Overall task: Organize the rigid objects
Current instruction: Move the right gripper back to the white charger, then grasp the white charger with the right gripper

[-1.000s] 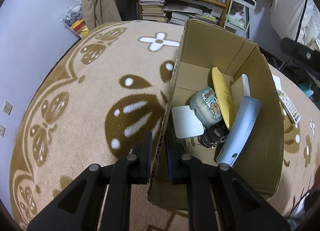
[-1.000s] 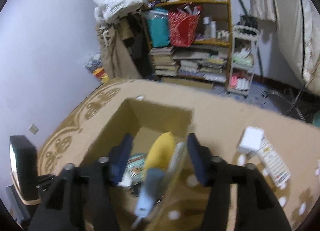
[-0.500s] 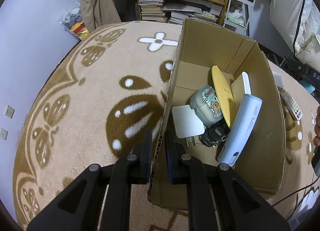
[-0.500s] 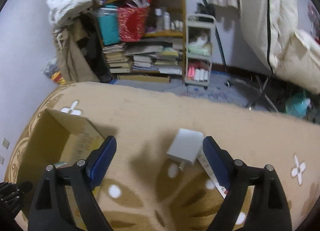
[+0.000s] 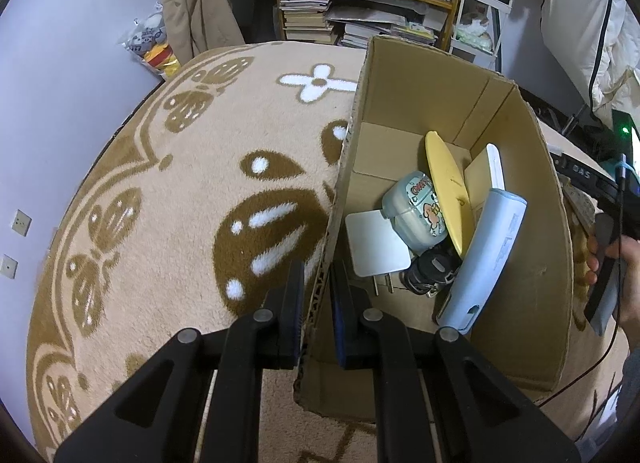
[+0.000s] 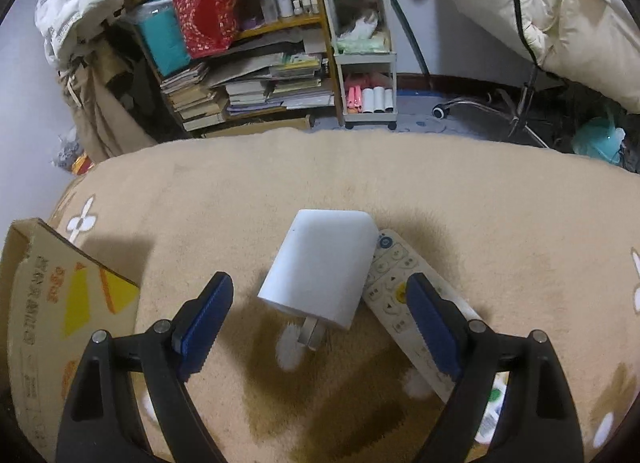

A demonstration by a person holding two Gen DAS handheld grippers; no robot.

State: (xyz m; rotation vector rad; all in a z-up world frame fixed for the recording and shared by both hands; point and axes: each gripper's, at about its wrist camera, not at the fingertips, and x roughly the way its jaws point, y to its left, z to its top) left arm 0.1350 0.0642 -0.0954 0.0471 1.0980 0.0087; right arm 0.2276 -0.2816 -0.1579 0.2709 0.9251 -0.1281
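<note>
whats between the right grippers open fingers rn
In the right wrist view, the white charger lies on the carpet ahead of the open right gripper, roughly centred between the fingers, untouched; the remote sits beside it.

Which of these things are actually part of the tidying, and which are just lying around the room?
Part of the job: cardboard box, white charger, remote control, yellow plate, light blue case.

Just lying about: stacked books, red bag, white trolley, patterned carpet.

White plug adapter (image 6: 324, 267) lies flat on the carpet, prongs toward the camera, touching the white remote (image 6: 404, 283) just right of it.
</note>
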